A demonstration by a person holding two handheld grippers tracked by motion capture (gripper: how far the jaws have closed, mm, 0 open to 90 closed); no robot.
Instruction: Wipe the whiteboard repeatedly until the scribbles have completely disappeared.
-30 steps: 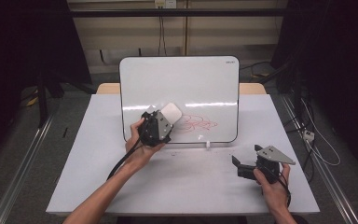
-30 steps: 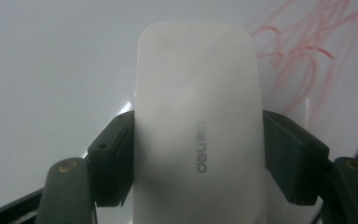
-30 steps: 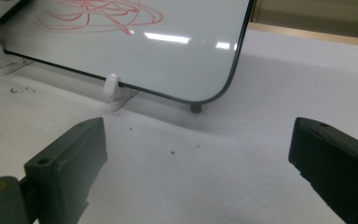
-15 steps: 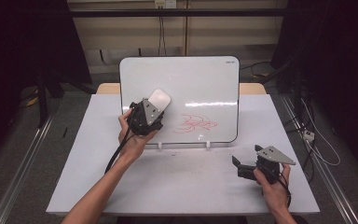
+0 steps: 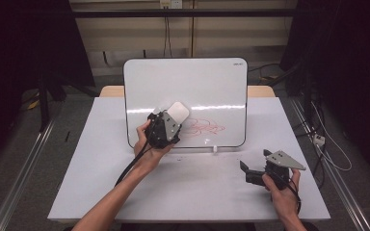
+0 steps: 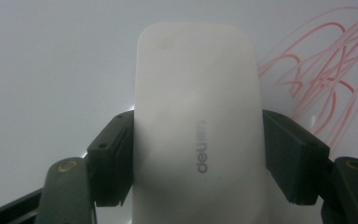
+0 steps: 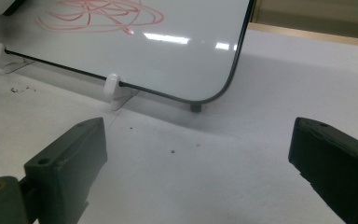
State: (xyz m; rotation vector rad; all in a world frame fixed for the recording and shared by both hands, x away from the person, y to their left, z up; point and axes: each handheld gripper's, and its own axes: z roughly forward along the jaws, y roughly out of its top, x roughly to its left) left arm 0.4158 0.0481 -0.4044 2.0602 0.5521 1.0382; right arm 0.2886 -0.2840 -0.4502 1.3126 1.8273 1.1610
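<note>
Both left tongs (image 5: 169, 120) jaws clamp the eraser (image 6: 198, 126); right tongs (image 5: 244, 172) gape empty

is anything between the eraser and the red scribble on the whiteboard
Nothing visible. The left gripper holds the eraser against the whiteboard, and only bare board lies between it and the red scribble just beside it.

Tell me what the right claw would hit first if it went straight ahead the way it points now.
Probably the whiteboard's lower edge, near its white clip. The right claw stands open and empty, with bare table before it; depth is hard to judge.
</note>
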